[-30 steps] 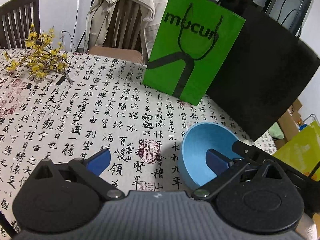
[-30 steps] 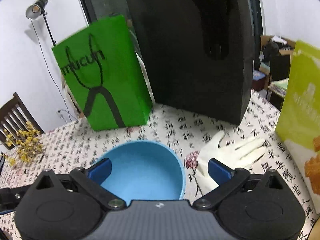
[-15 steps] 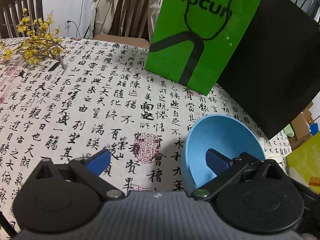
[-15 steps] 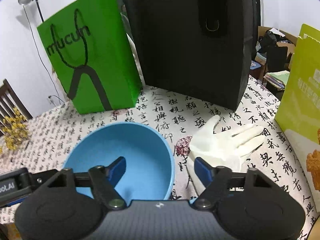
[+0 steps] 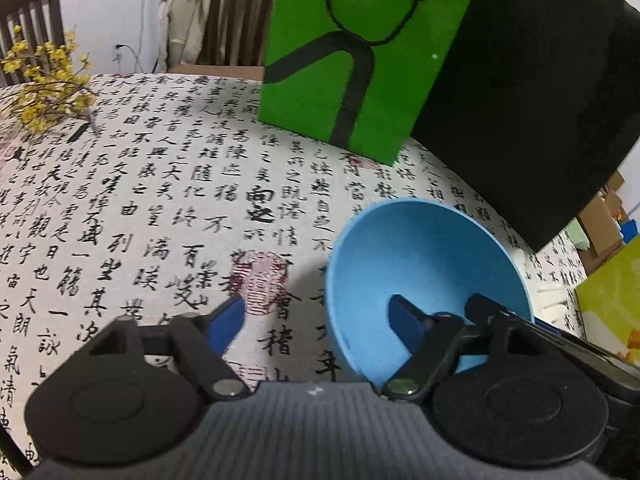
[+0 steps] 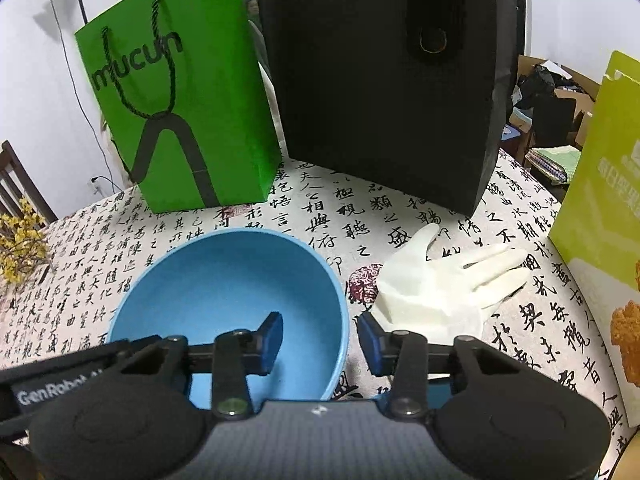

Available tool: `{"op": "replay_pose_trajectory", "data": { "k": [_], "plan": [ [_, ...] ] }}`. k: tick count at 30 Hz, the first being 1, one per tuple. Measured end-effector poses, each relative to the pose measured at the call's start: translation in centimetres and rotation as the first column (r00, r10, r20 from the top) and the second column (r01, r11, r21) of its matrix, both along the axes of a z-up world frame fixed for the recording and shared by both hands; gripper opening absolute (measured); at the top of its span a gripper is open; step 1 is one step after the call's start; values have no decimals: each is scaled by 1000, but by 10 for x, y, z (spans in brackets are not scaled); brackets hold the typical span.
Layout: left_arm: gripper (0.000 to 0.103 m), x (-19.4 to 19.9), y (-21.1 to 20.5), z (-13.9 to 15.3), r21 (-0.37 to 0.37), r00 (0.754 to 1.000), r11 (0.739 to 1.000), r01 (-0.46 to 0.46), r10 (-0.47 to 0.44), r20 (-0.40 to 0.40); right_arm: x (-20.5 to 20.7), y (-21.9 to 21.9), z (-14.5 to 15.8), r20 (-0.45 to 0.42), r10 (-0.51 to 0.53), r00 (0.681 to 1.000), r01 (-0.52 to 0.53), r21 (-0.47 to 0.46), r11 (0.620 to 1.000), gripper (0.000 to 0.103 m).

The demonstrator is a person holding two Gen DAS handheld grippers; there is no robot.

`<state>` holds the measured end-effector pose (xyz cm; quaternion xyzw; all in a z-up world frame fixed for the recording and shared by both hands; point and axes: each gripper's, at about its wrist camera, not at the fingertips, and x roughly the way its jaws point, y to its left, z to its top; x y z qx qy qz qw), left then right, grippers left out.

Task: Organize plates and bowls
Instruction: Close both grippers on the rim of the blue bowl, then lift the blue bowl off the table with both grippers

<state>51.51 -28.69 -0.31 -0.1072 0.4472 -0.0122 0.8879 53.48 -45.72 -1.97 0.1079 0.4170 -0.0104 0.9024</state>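
Calligraphy-print tablecloth (image 5: 168,200), green bag (image 6: 180,120) and black case (image 6: 392,80) beyond. Blue bowl (image 6: 240,280) straddled at opposite rims by right gripper (image 6: 318,342) and left gripper (image 5: 316,320), jaws closing, pads not yet pressing.

A calligraphy-print cloth (image 6: 320,216) covers the tabletop (image 5: 168,200). Toward twelve o'clock a green paper bag (image 6: 180,120) printed "mucun" stands upright, with a tall black bag (image 6: 384,80) just beside it at one o'clock. A white glove (image 6: 444,280) lies flat at about two o'clock, its fingers pointing at a yellow-green food box (image 6: 604,216) at three. A sprig of yellow flowers (image 5: 48,80) rests at ten o'clock, and beyond it a wooden chair (image 5: 236,20) draped with a beige jacket.
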Motion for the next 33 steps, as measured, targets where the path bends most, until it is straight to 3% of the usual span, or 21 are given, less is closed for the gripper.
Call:
{"op": "replay_pose_trajectory", "data": {
  "k": [2,4,8,12,15,33],
  "plan": [
    [68,0,-2,-2,-1,1000,1000,4,-4,-4,0,2,0,3,10,1000,-10,-4,1000,30],
    [54,0,-5,-5,2,1000,1000,13,-13,-12,-1,3,0,6,13,1000,-13,-11,1000,29],
    [38,1,-8,-10,-11,998,999,43,-43,-38,-2,4,2,19,37,999,-37,-2,999,20],
    [30,0,-9,-10,1,999,999,38,-38,-35,-4,7,3,31,43,999,-43,-21,999,18],
    [30,-1,-5,-7,-1,999,999,32,-32,-20,-5,5,4,40,42,998,-41,-7,999,14],
    [30,-15,13,14,37,998,999,27,-28,51,-16,25,17,105,101,989,-98,-36,995,14]
  ]
}}
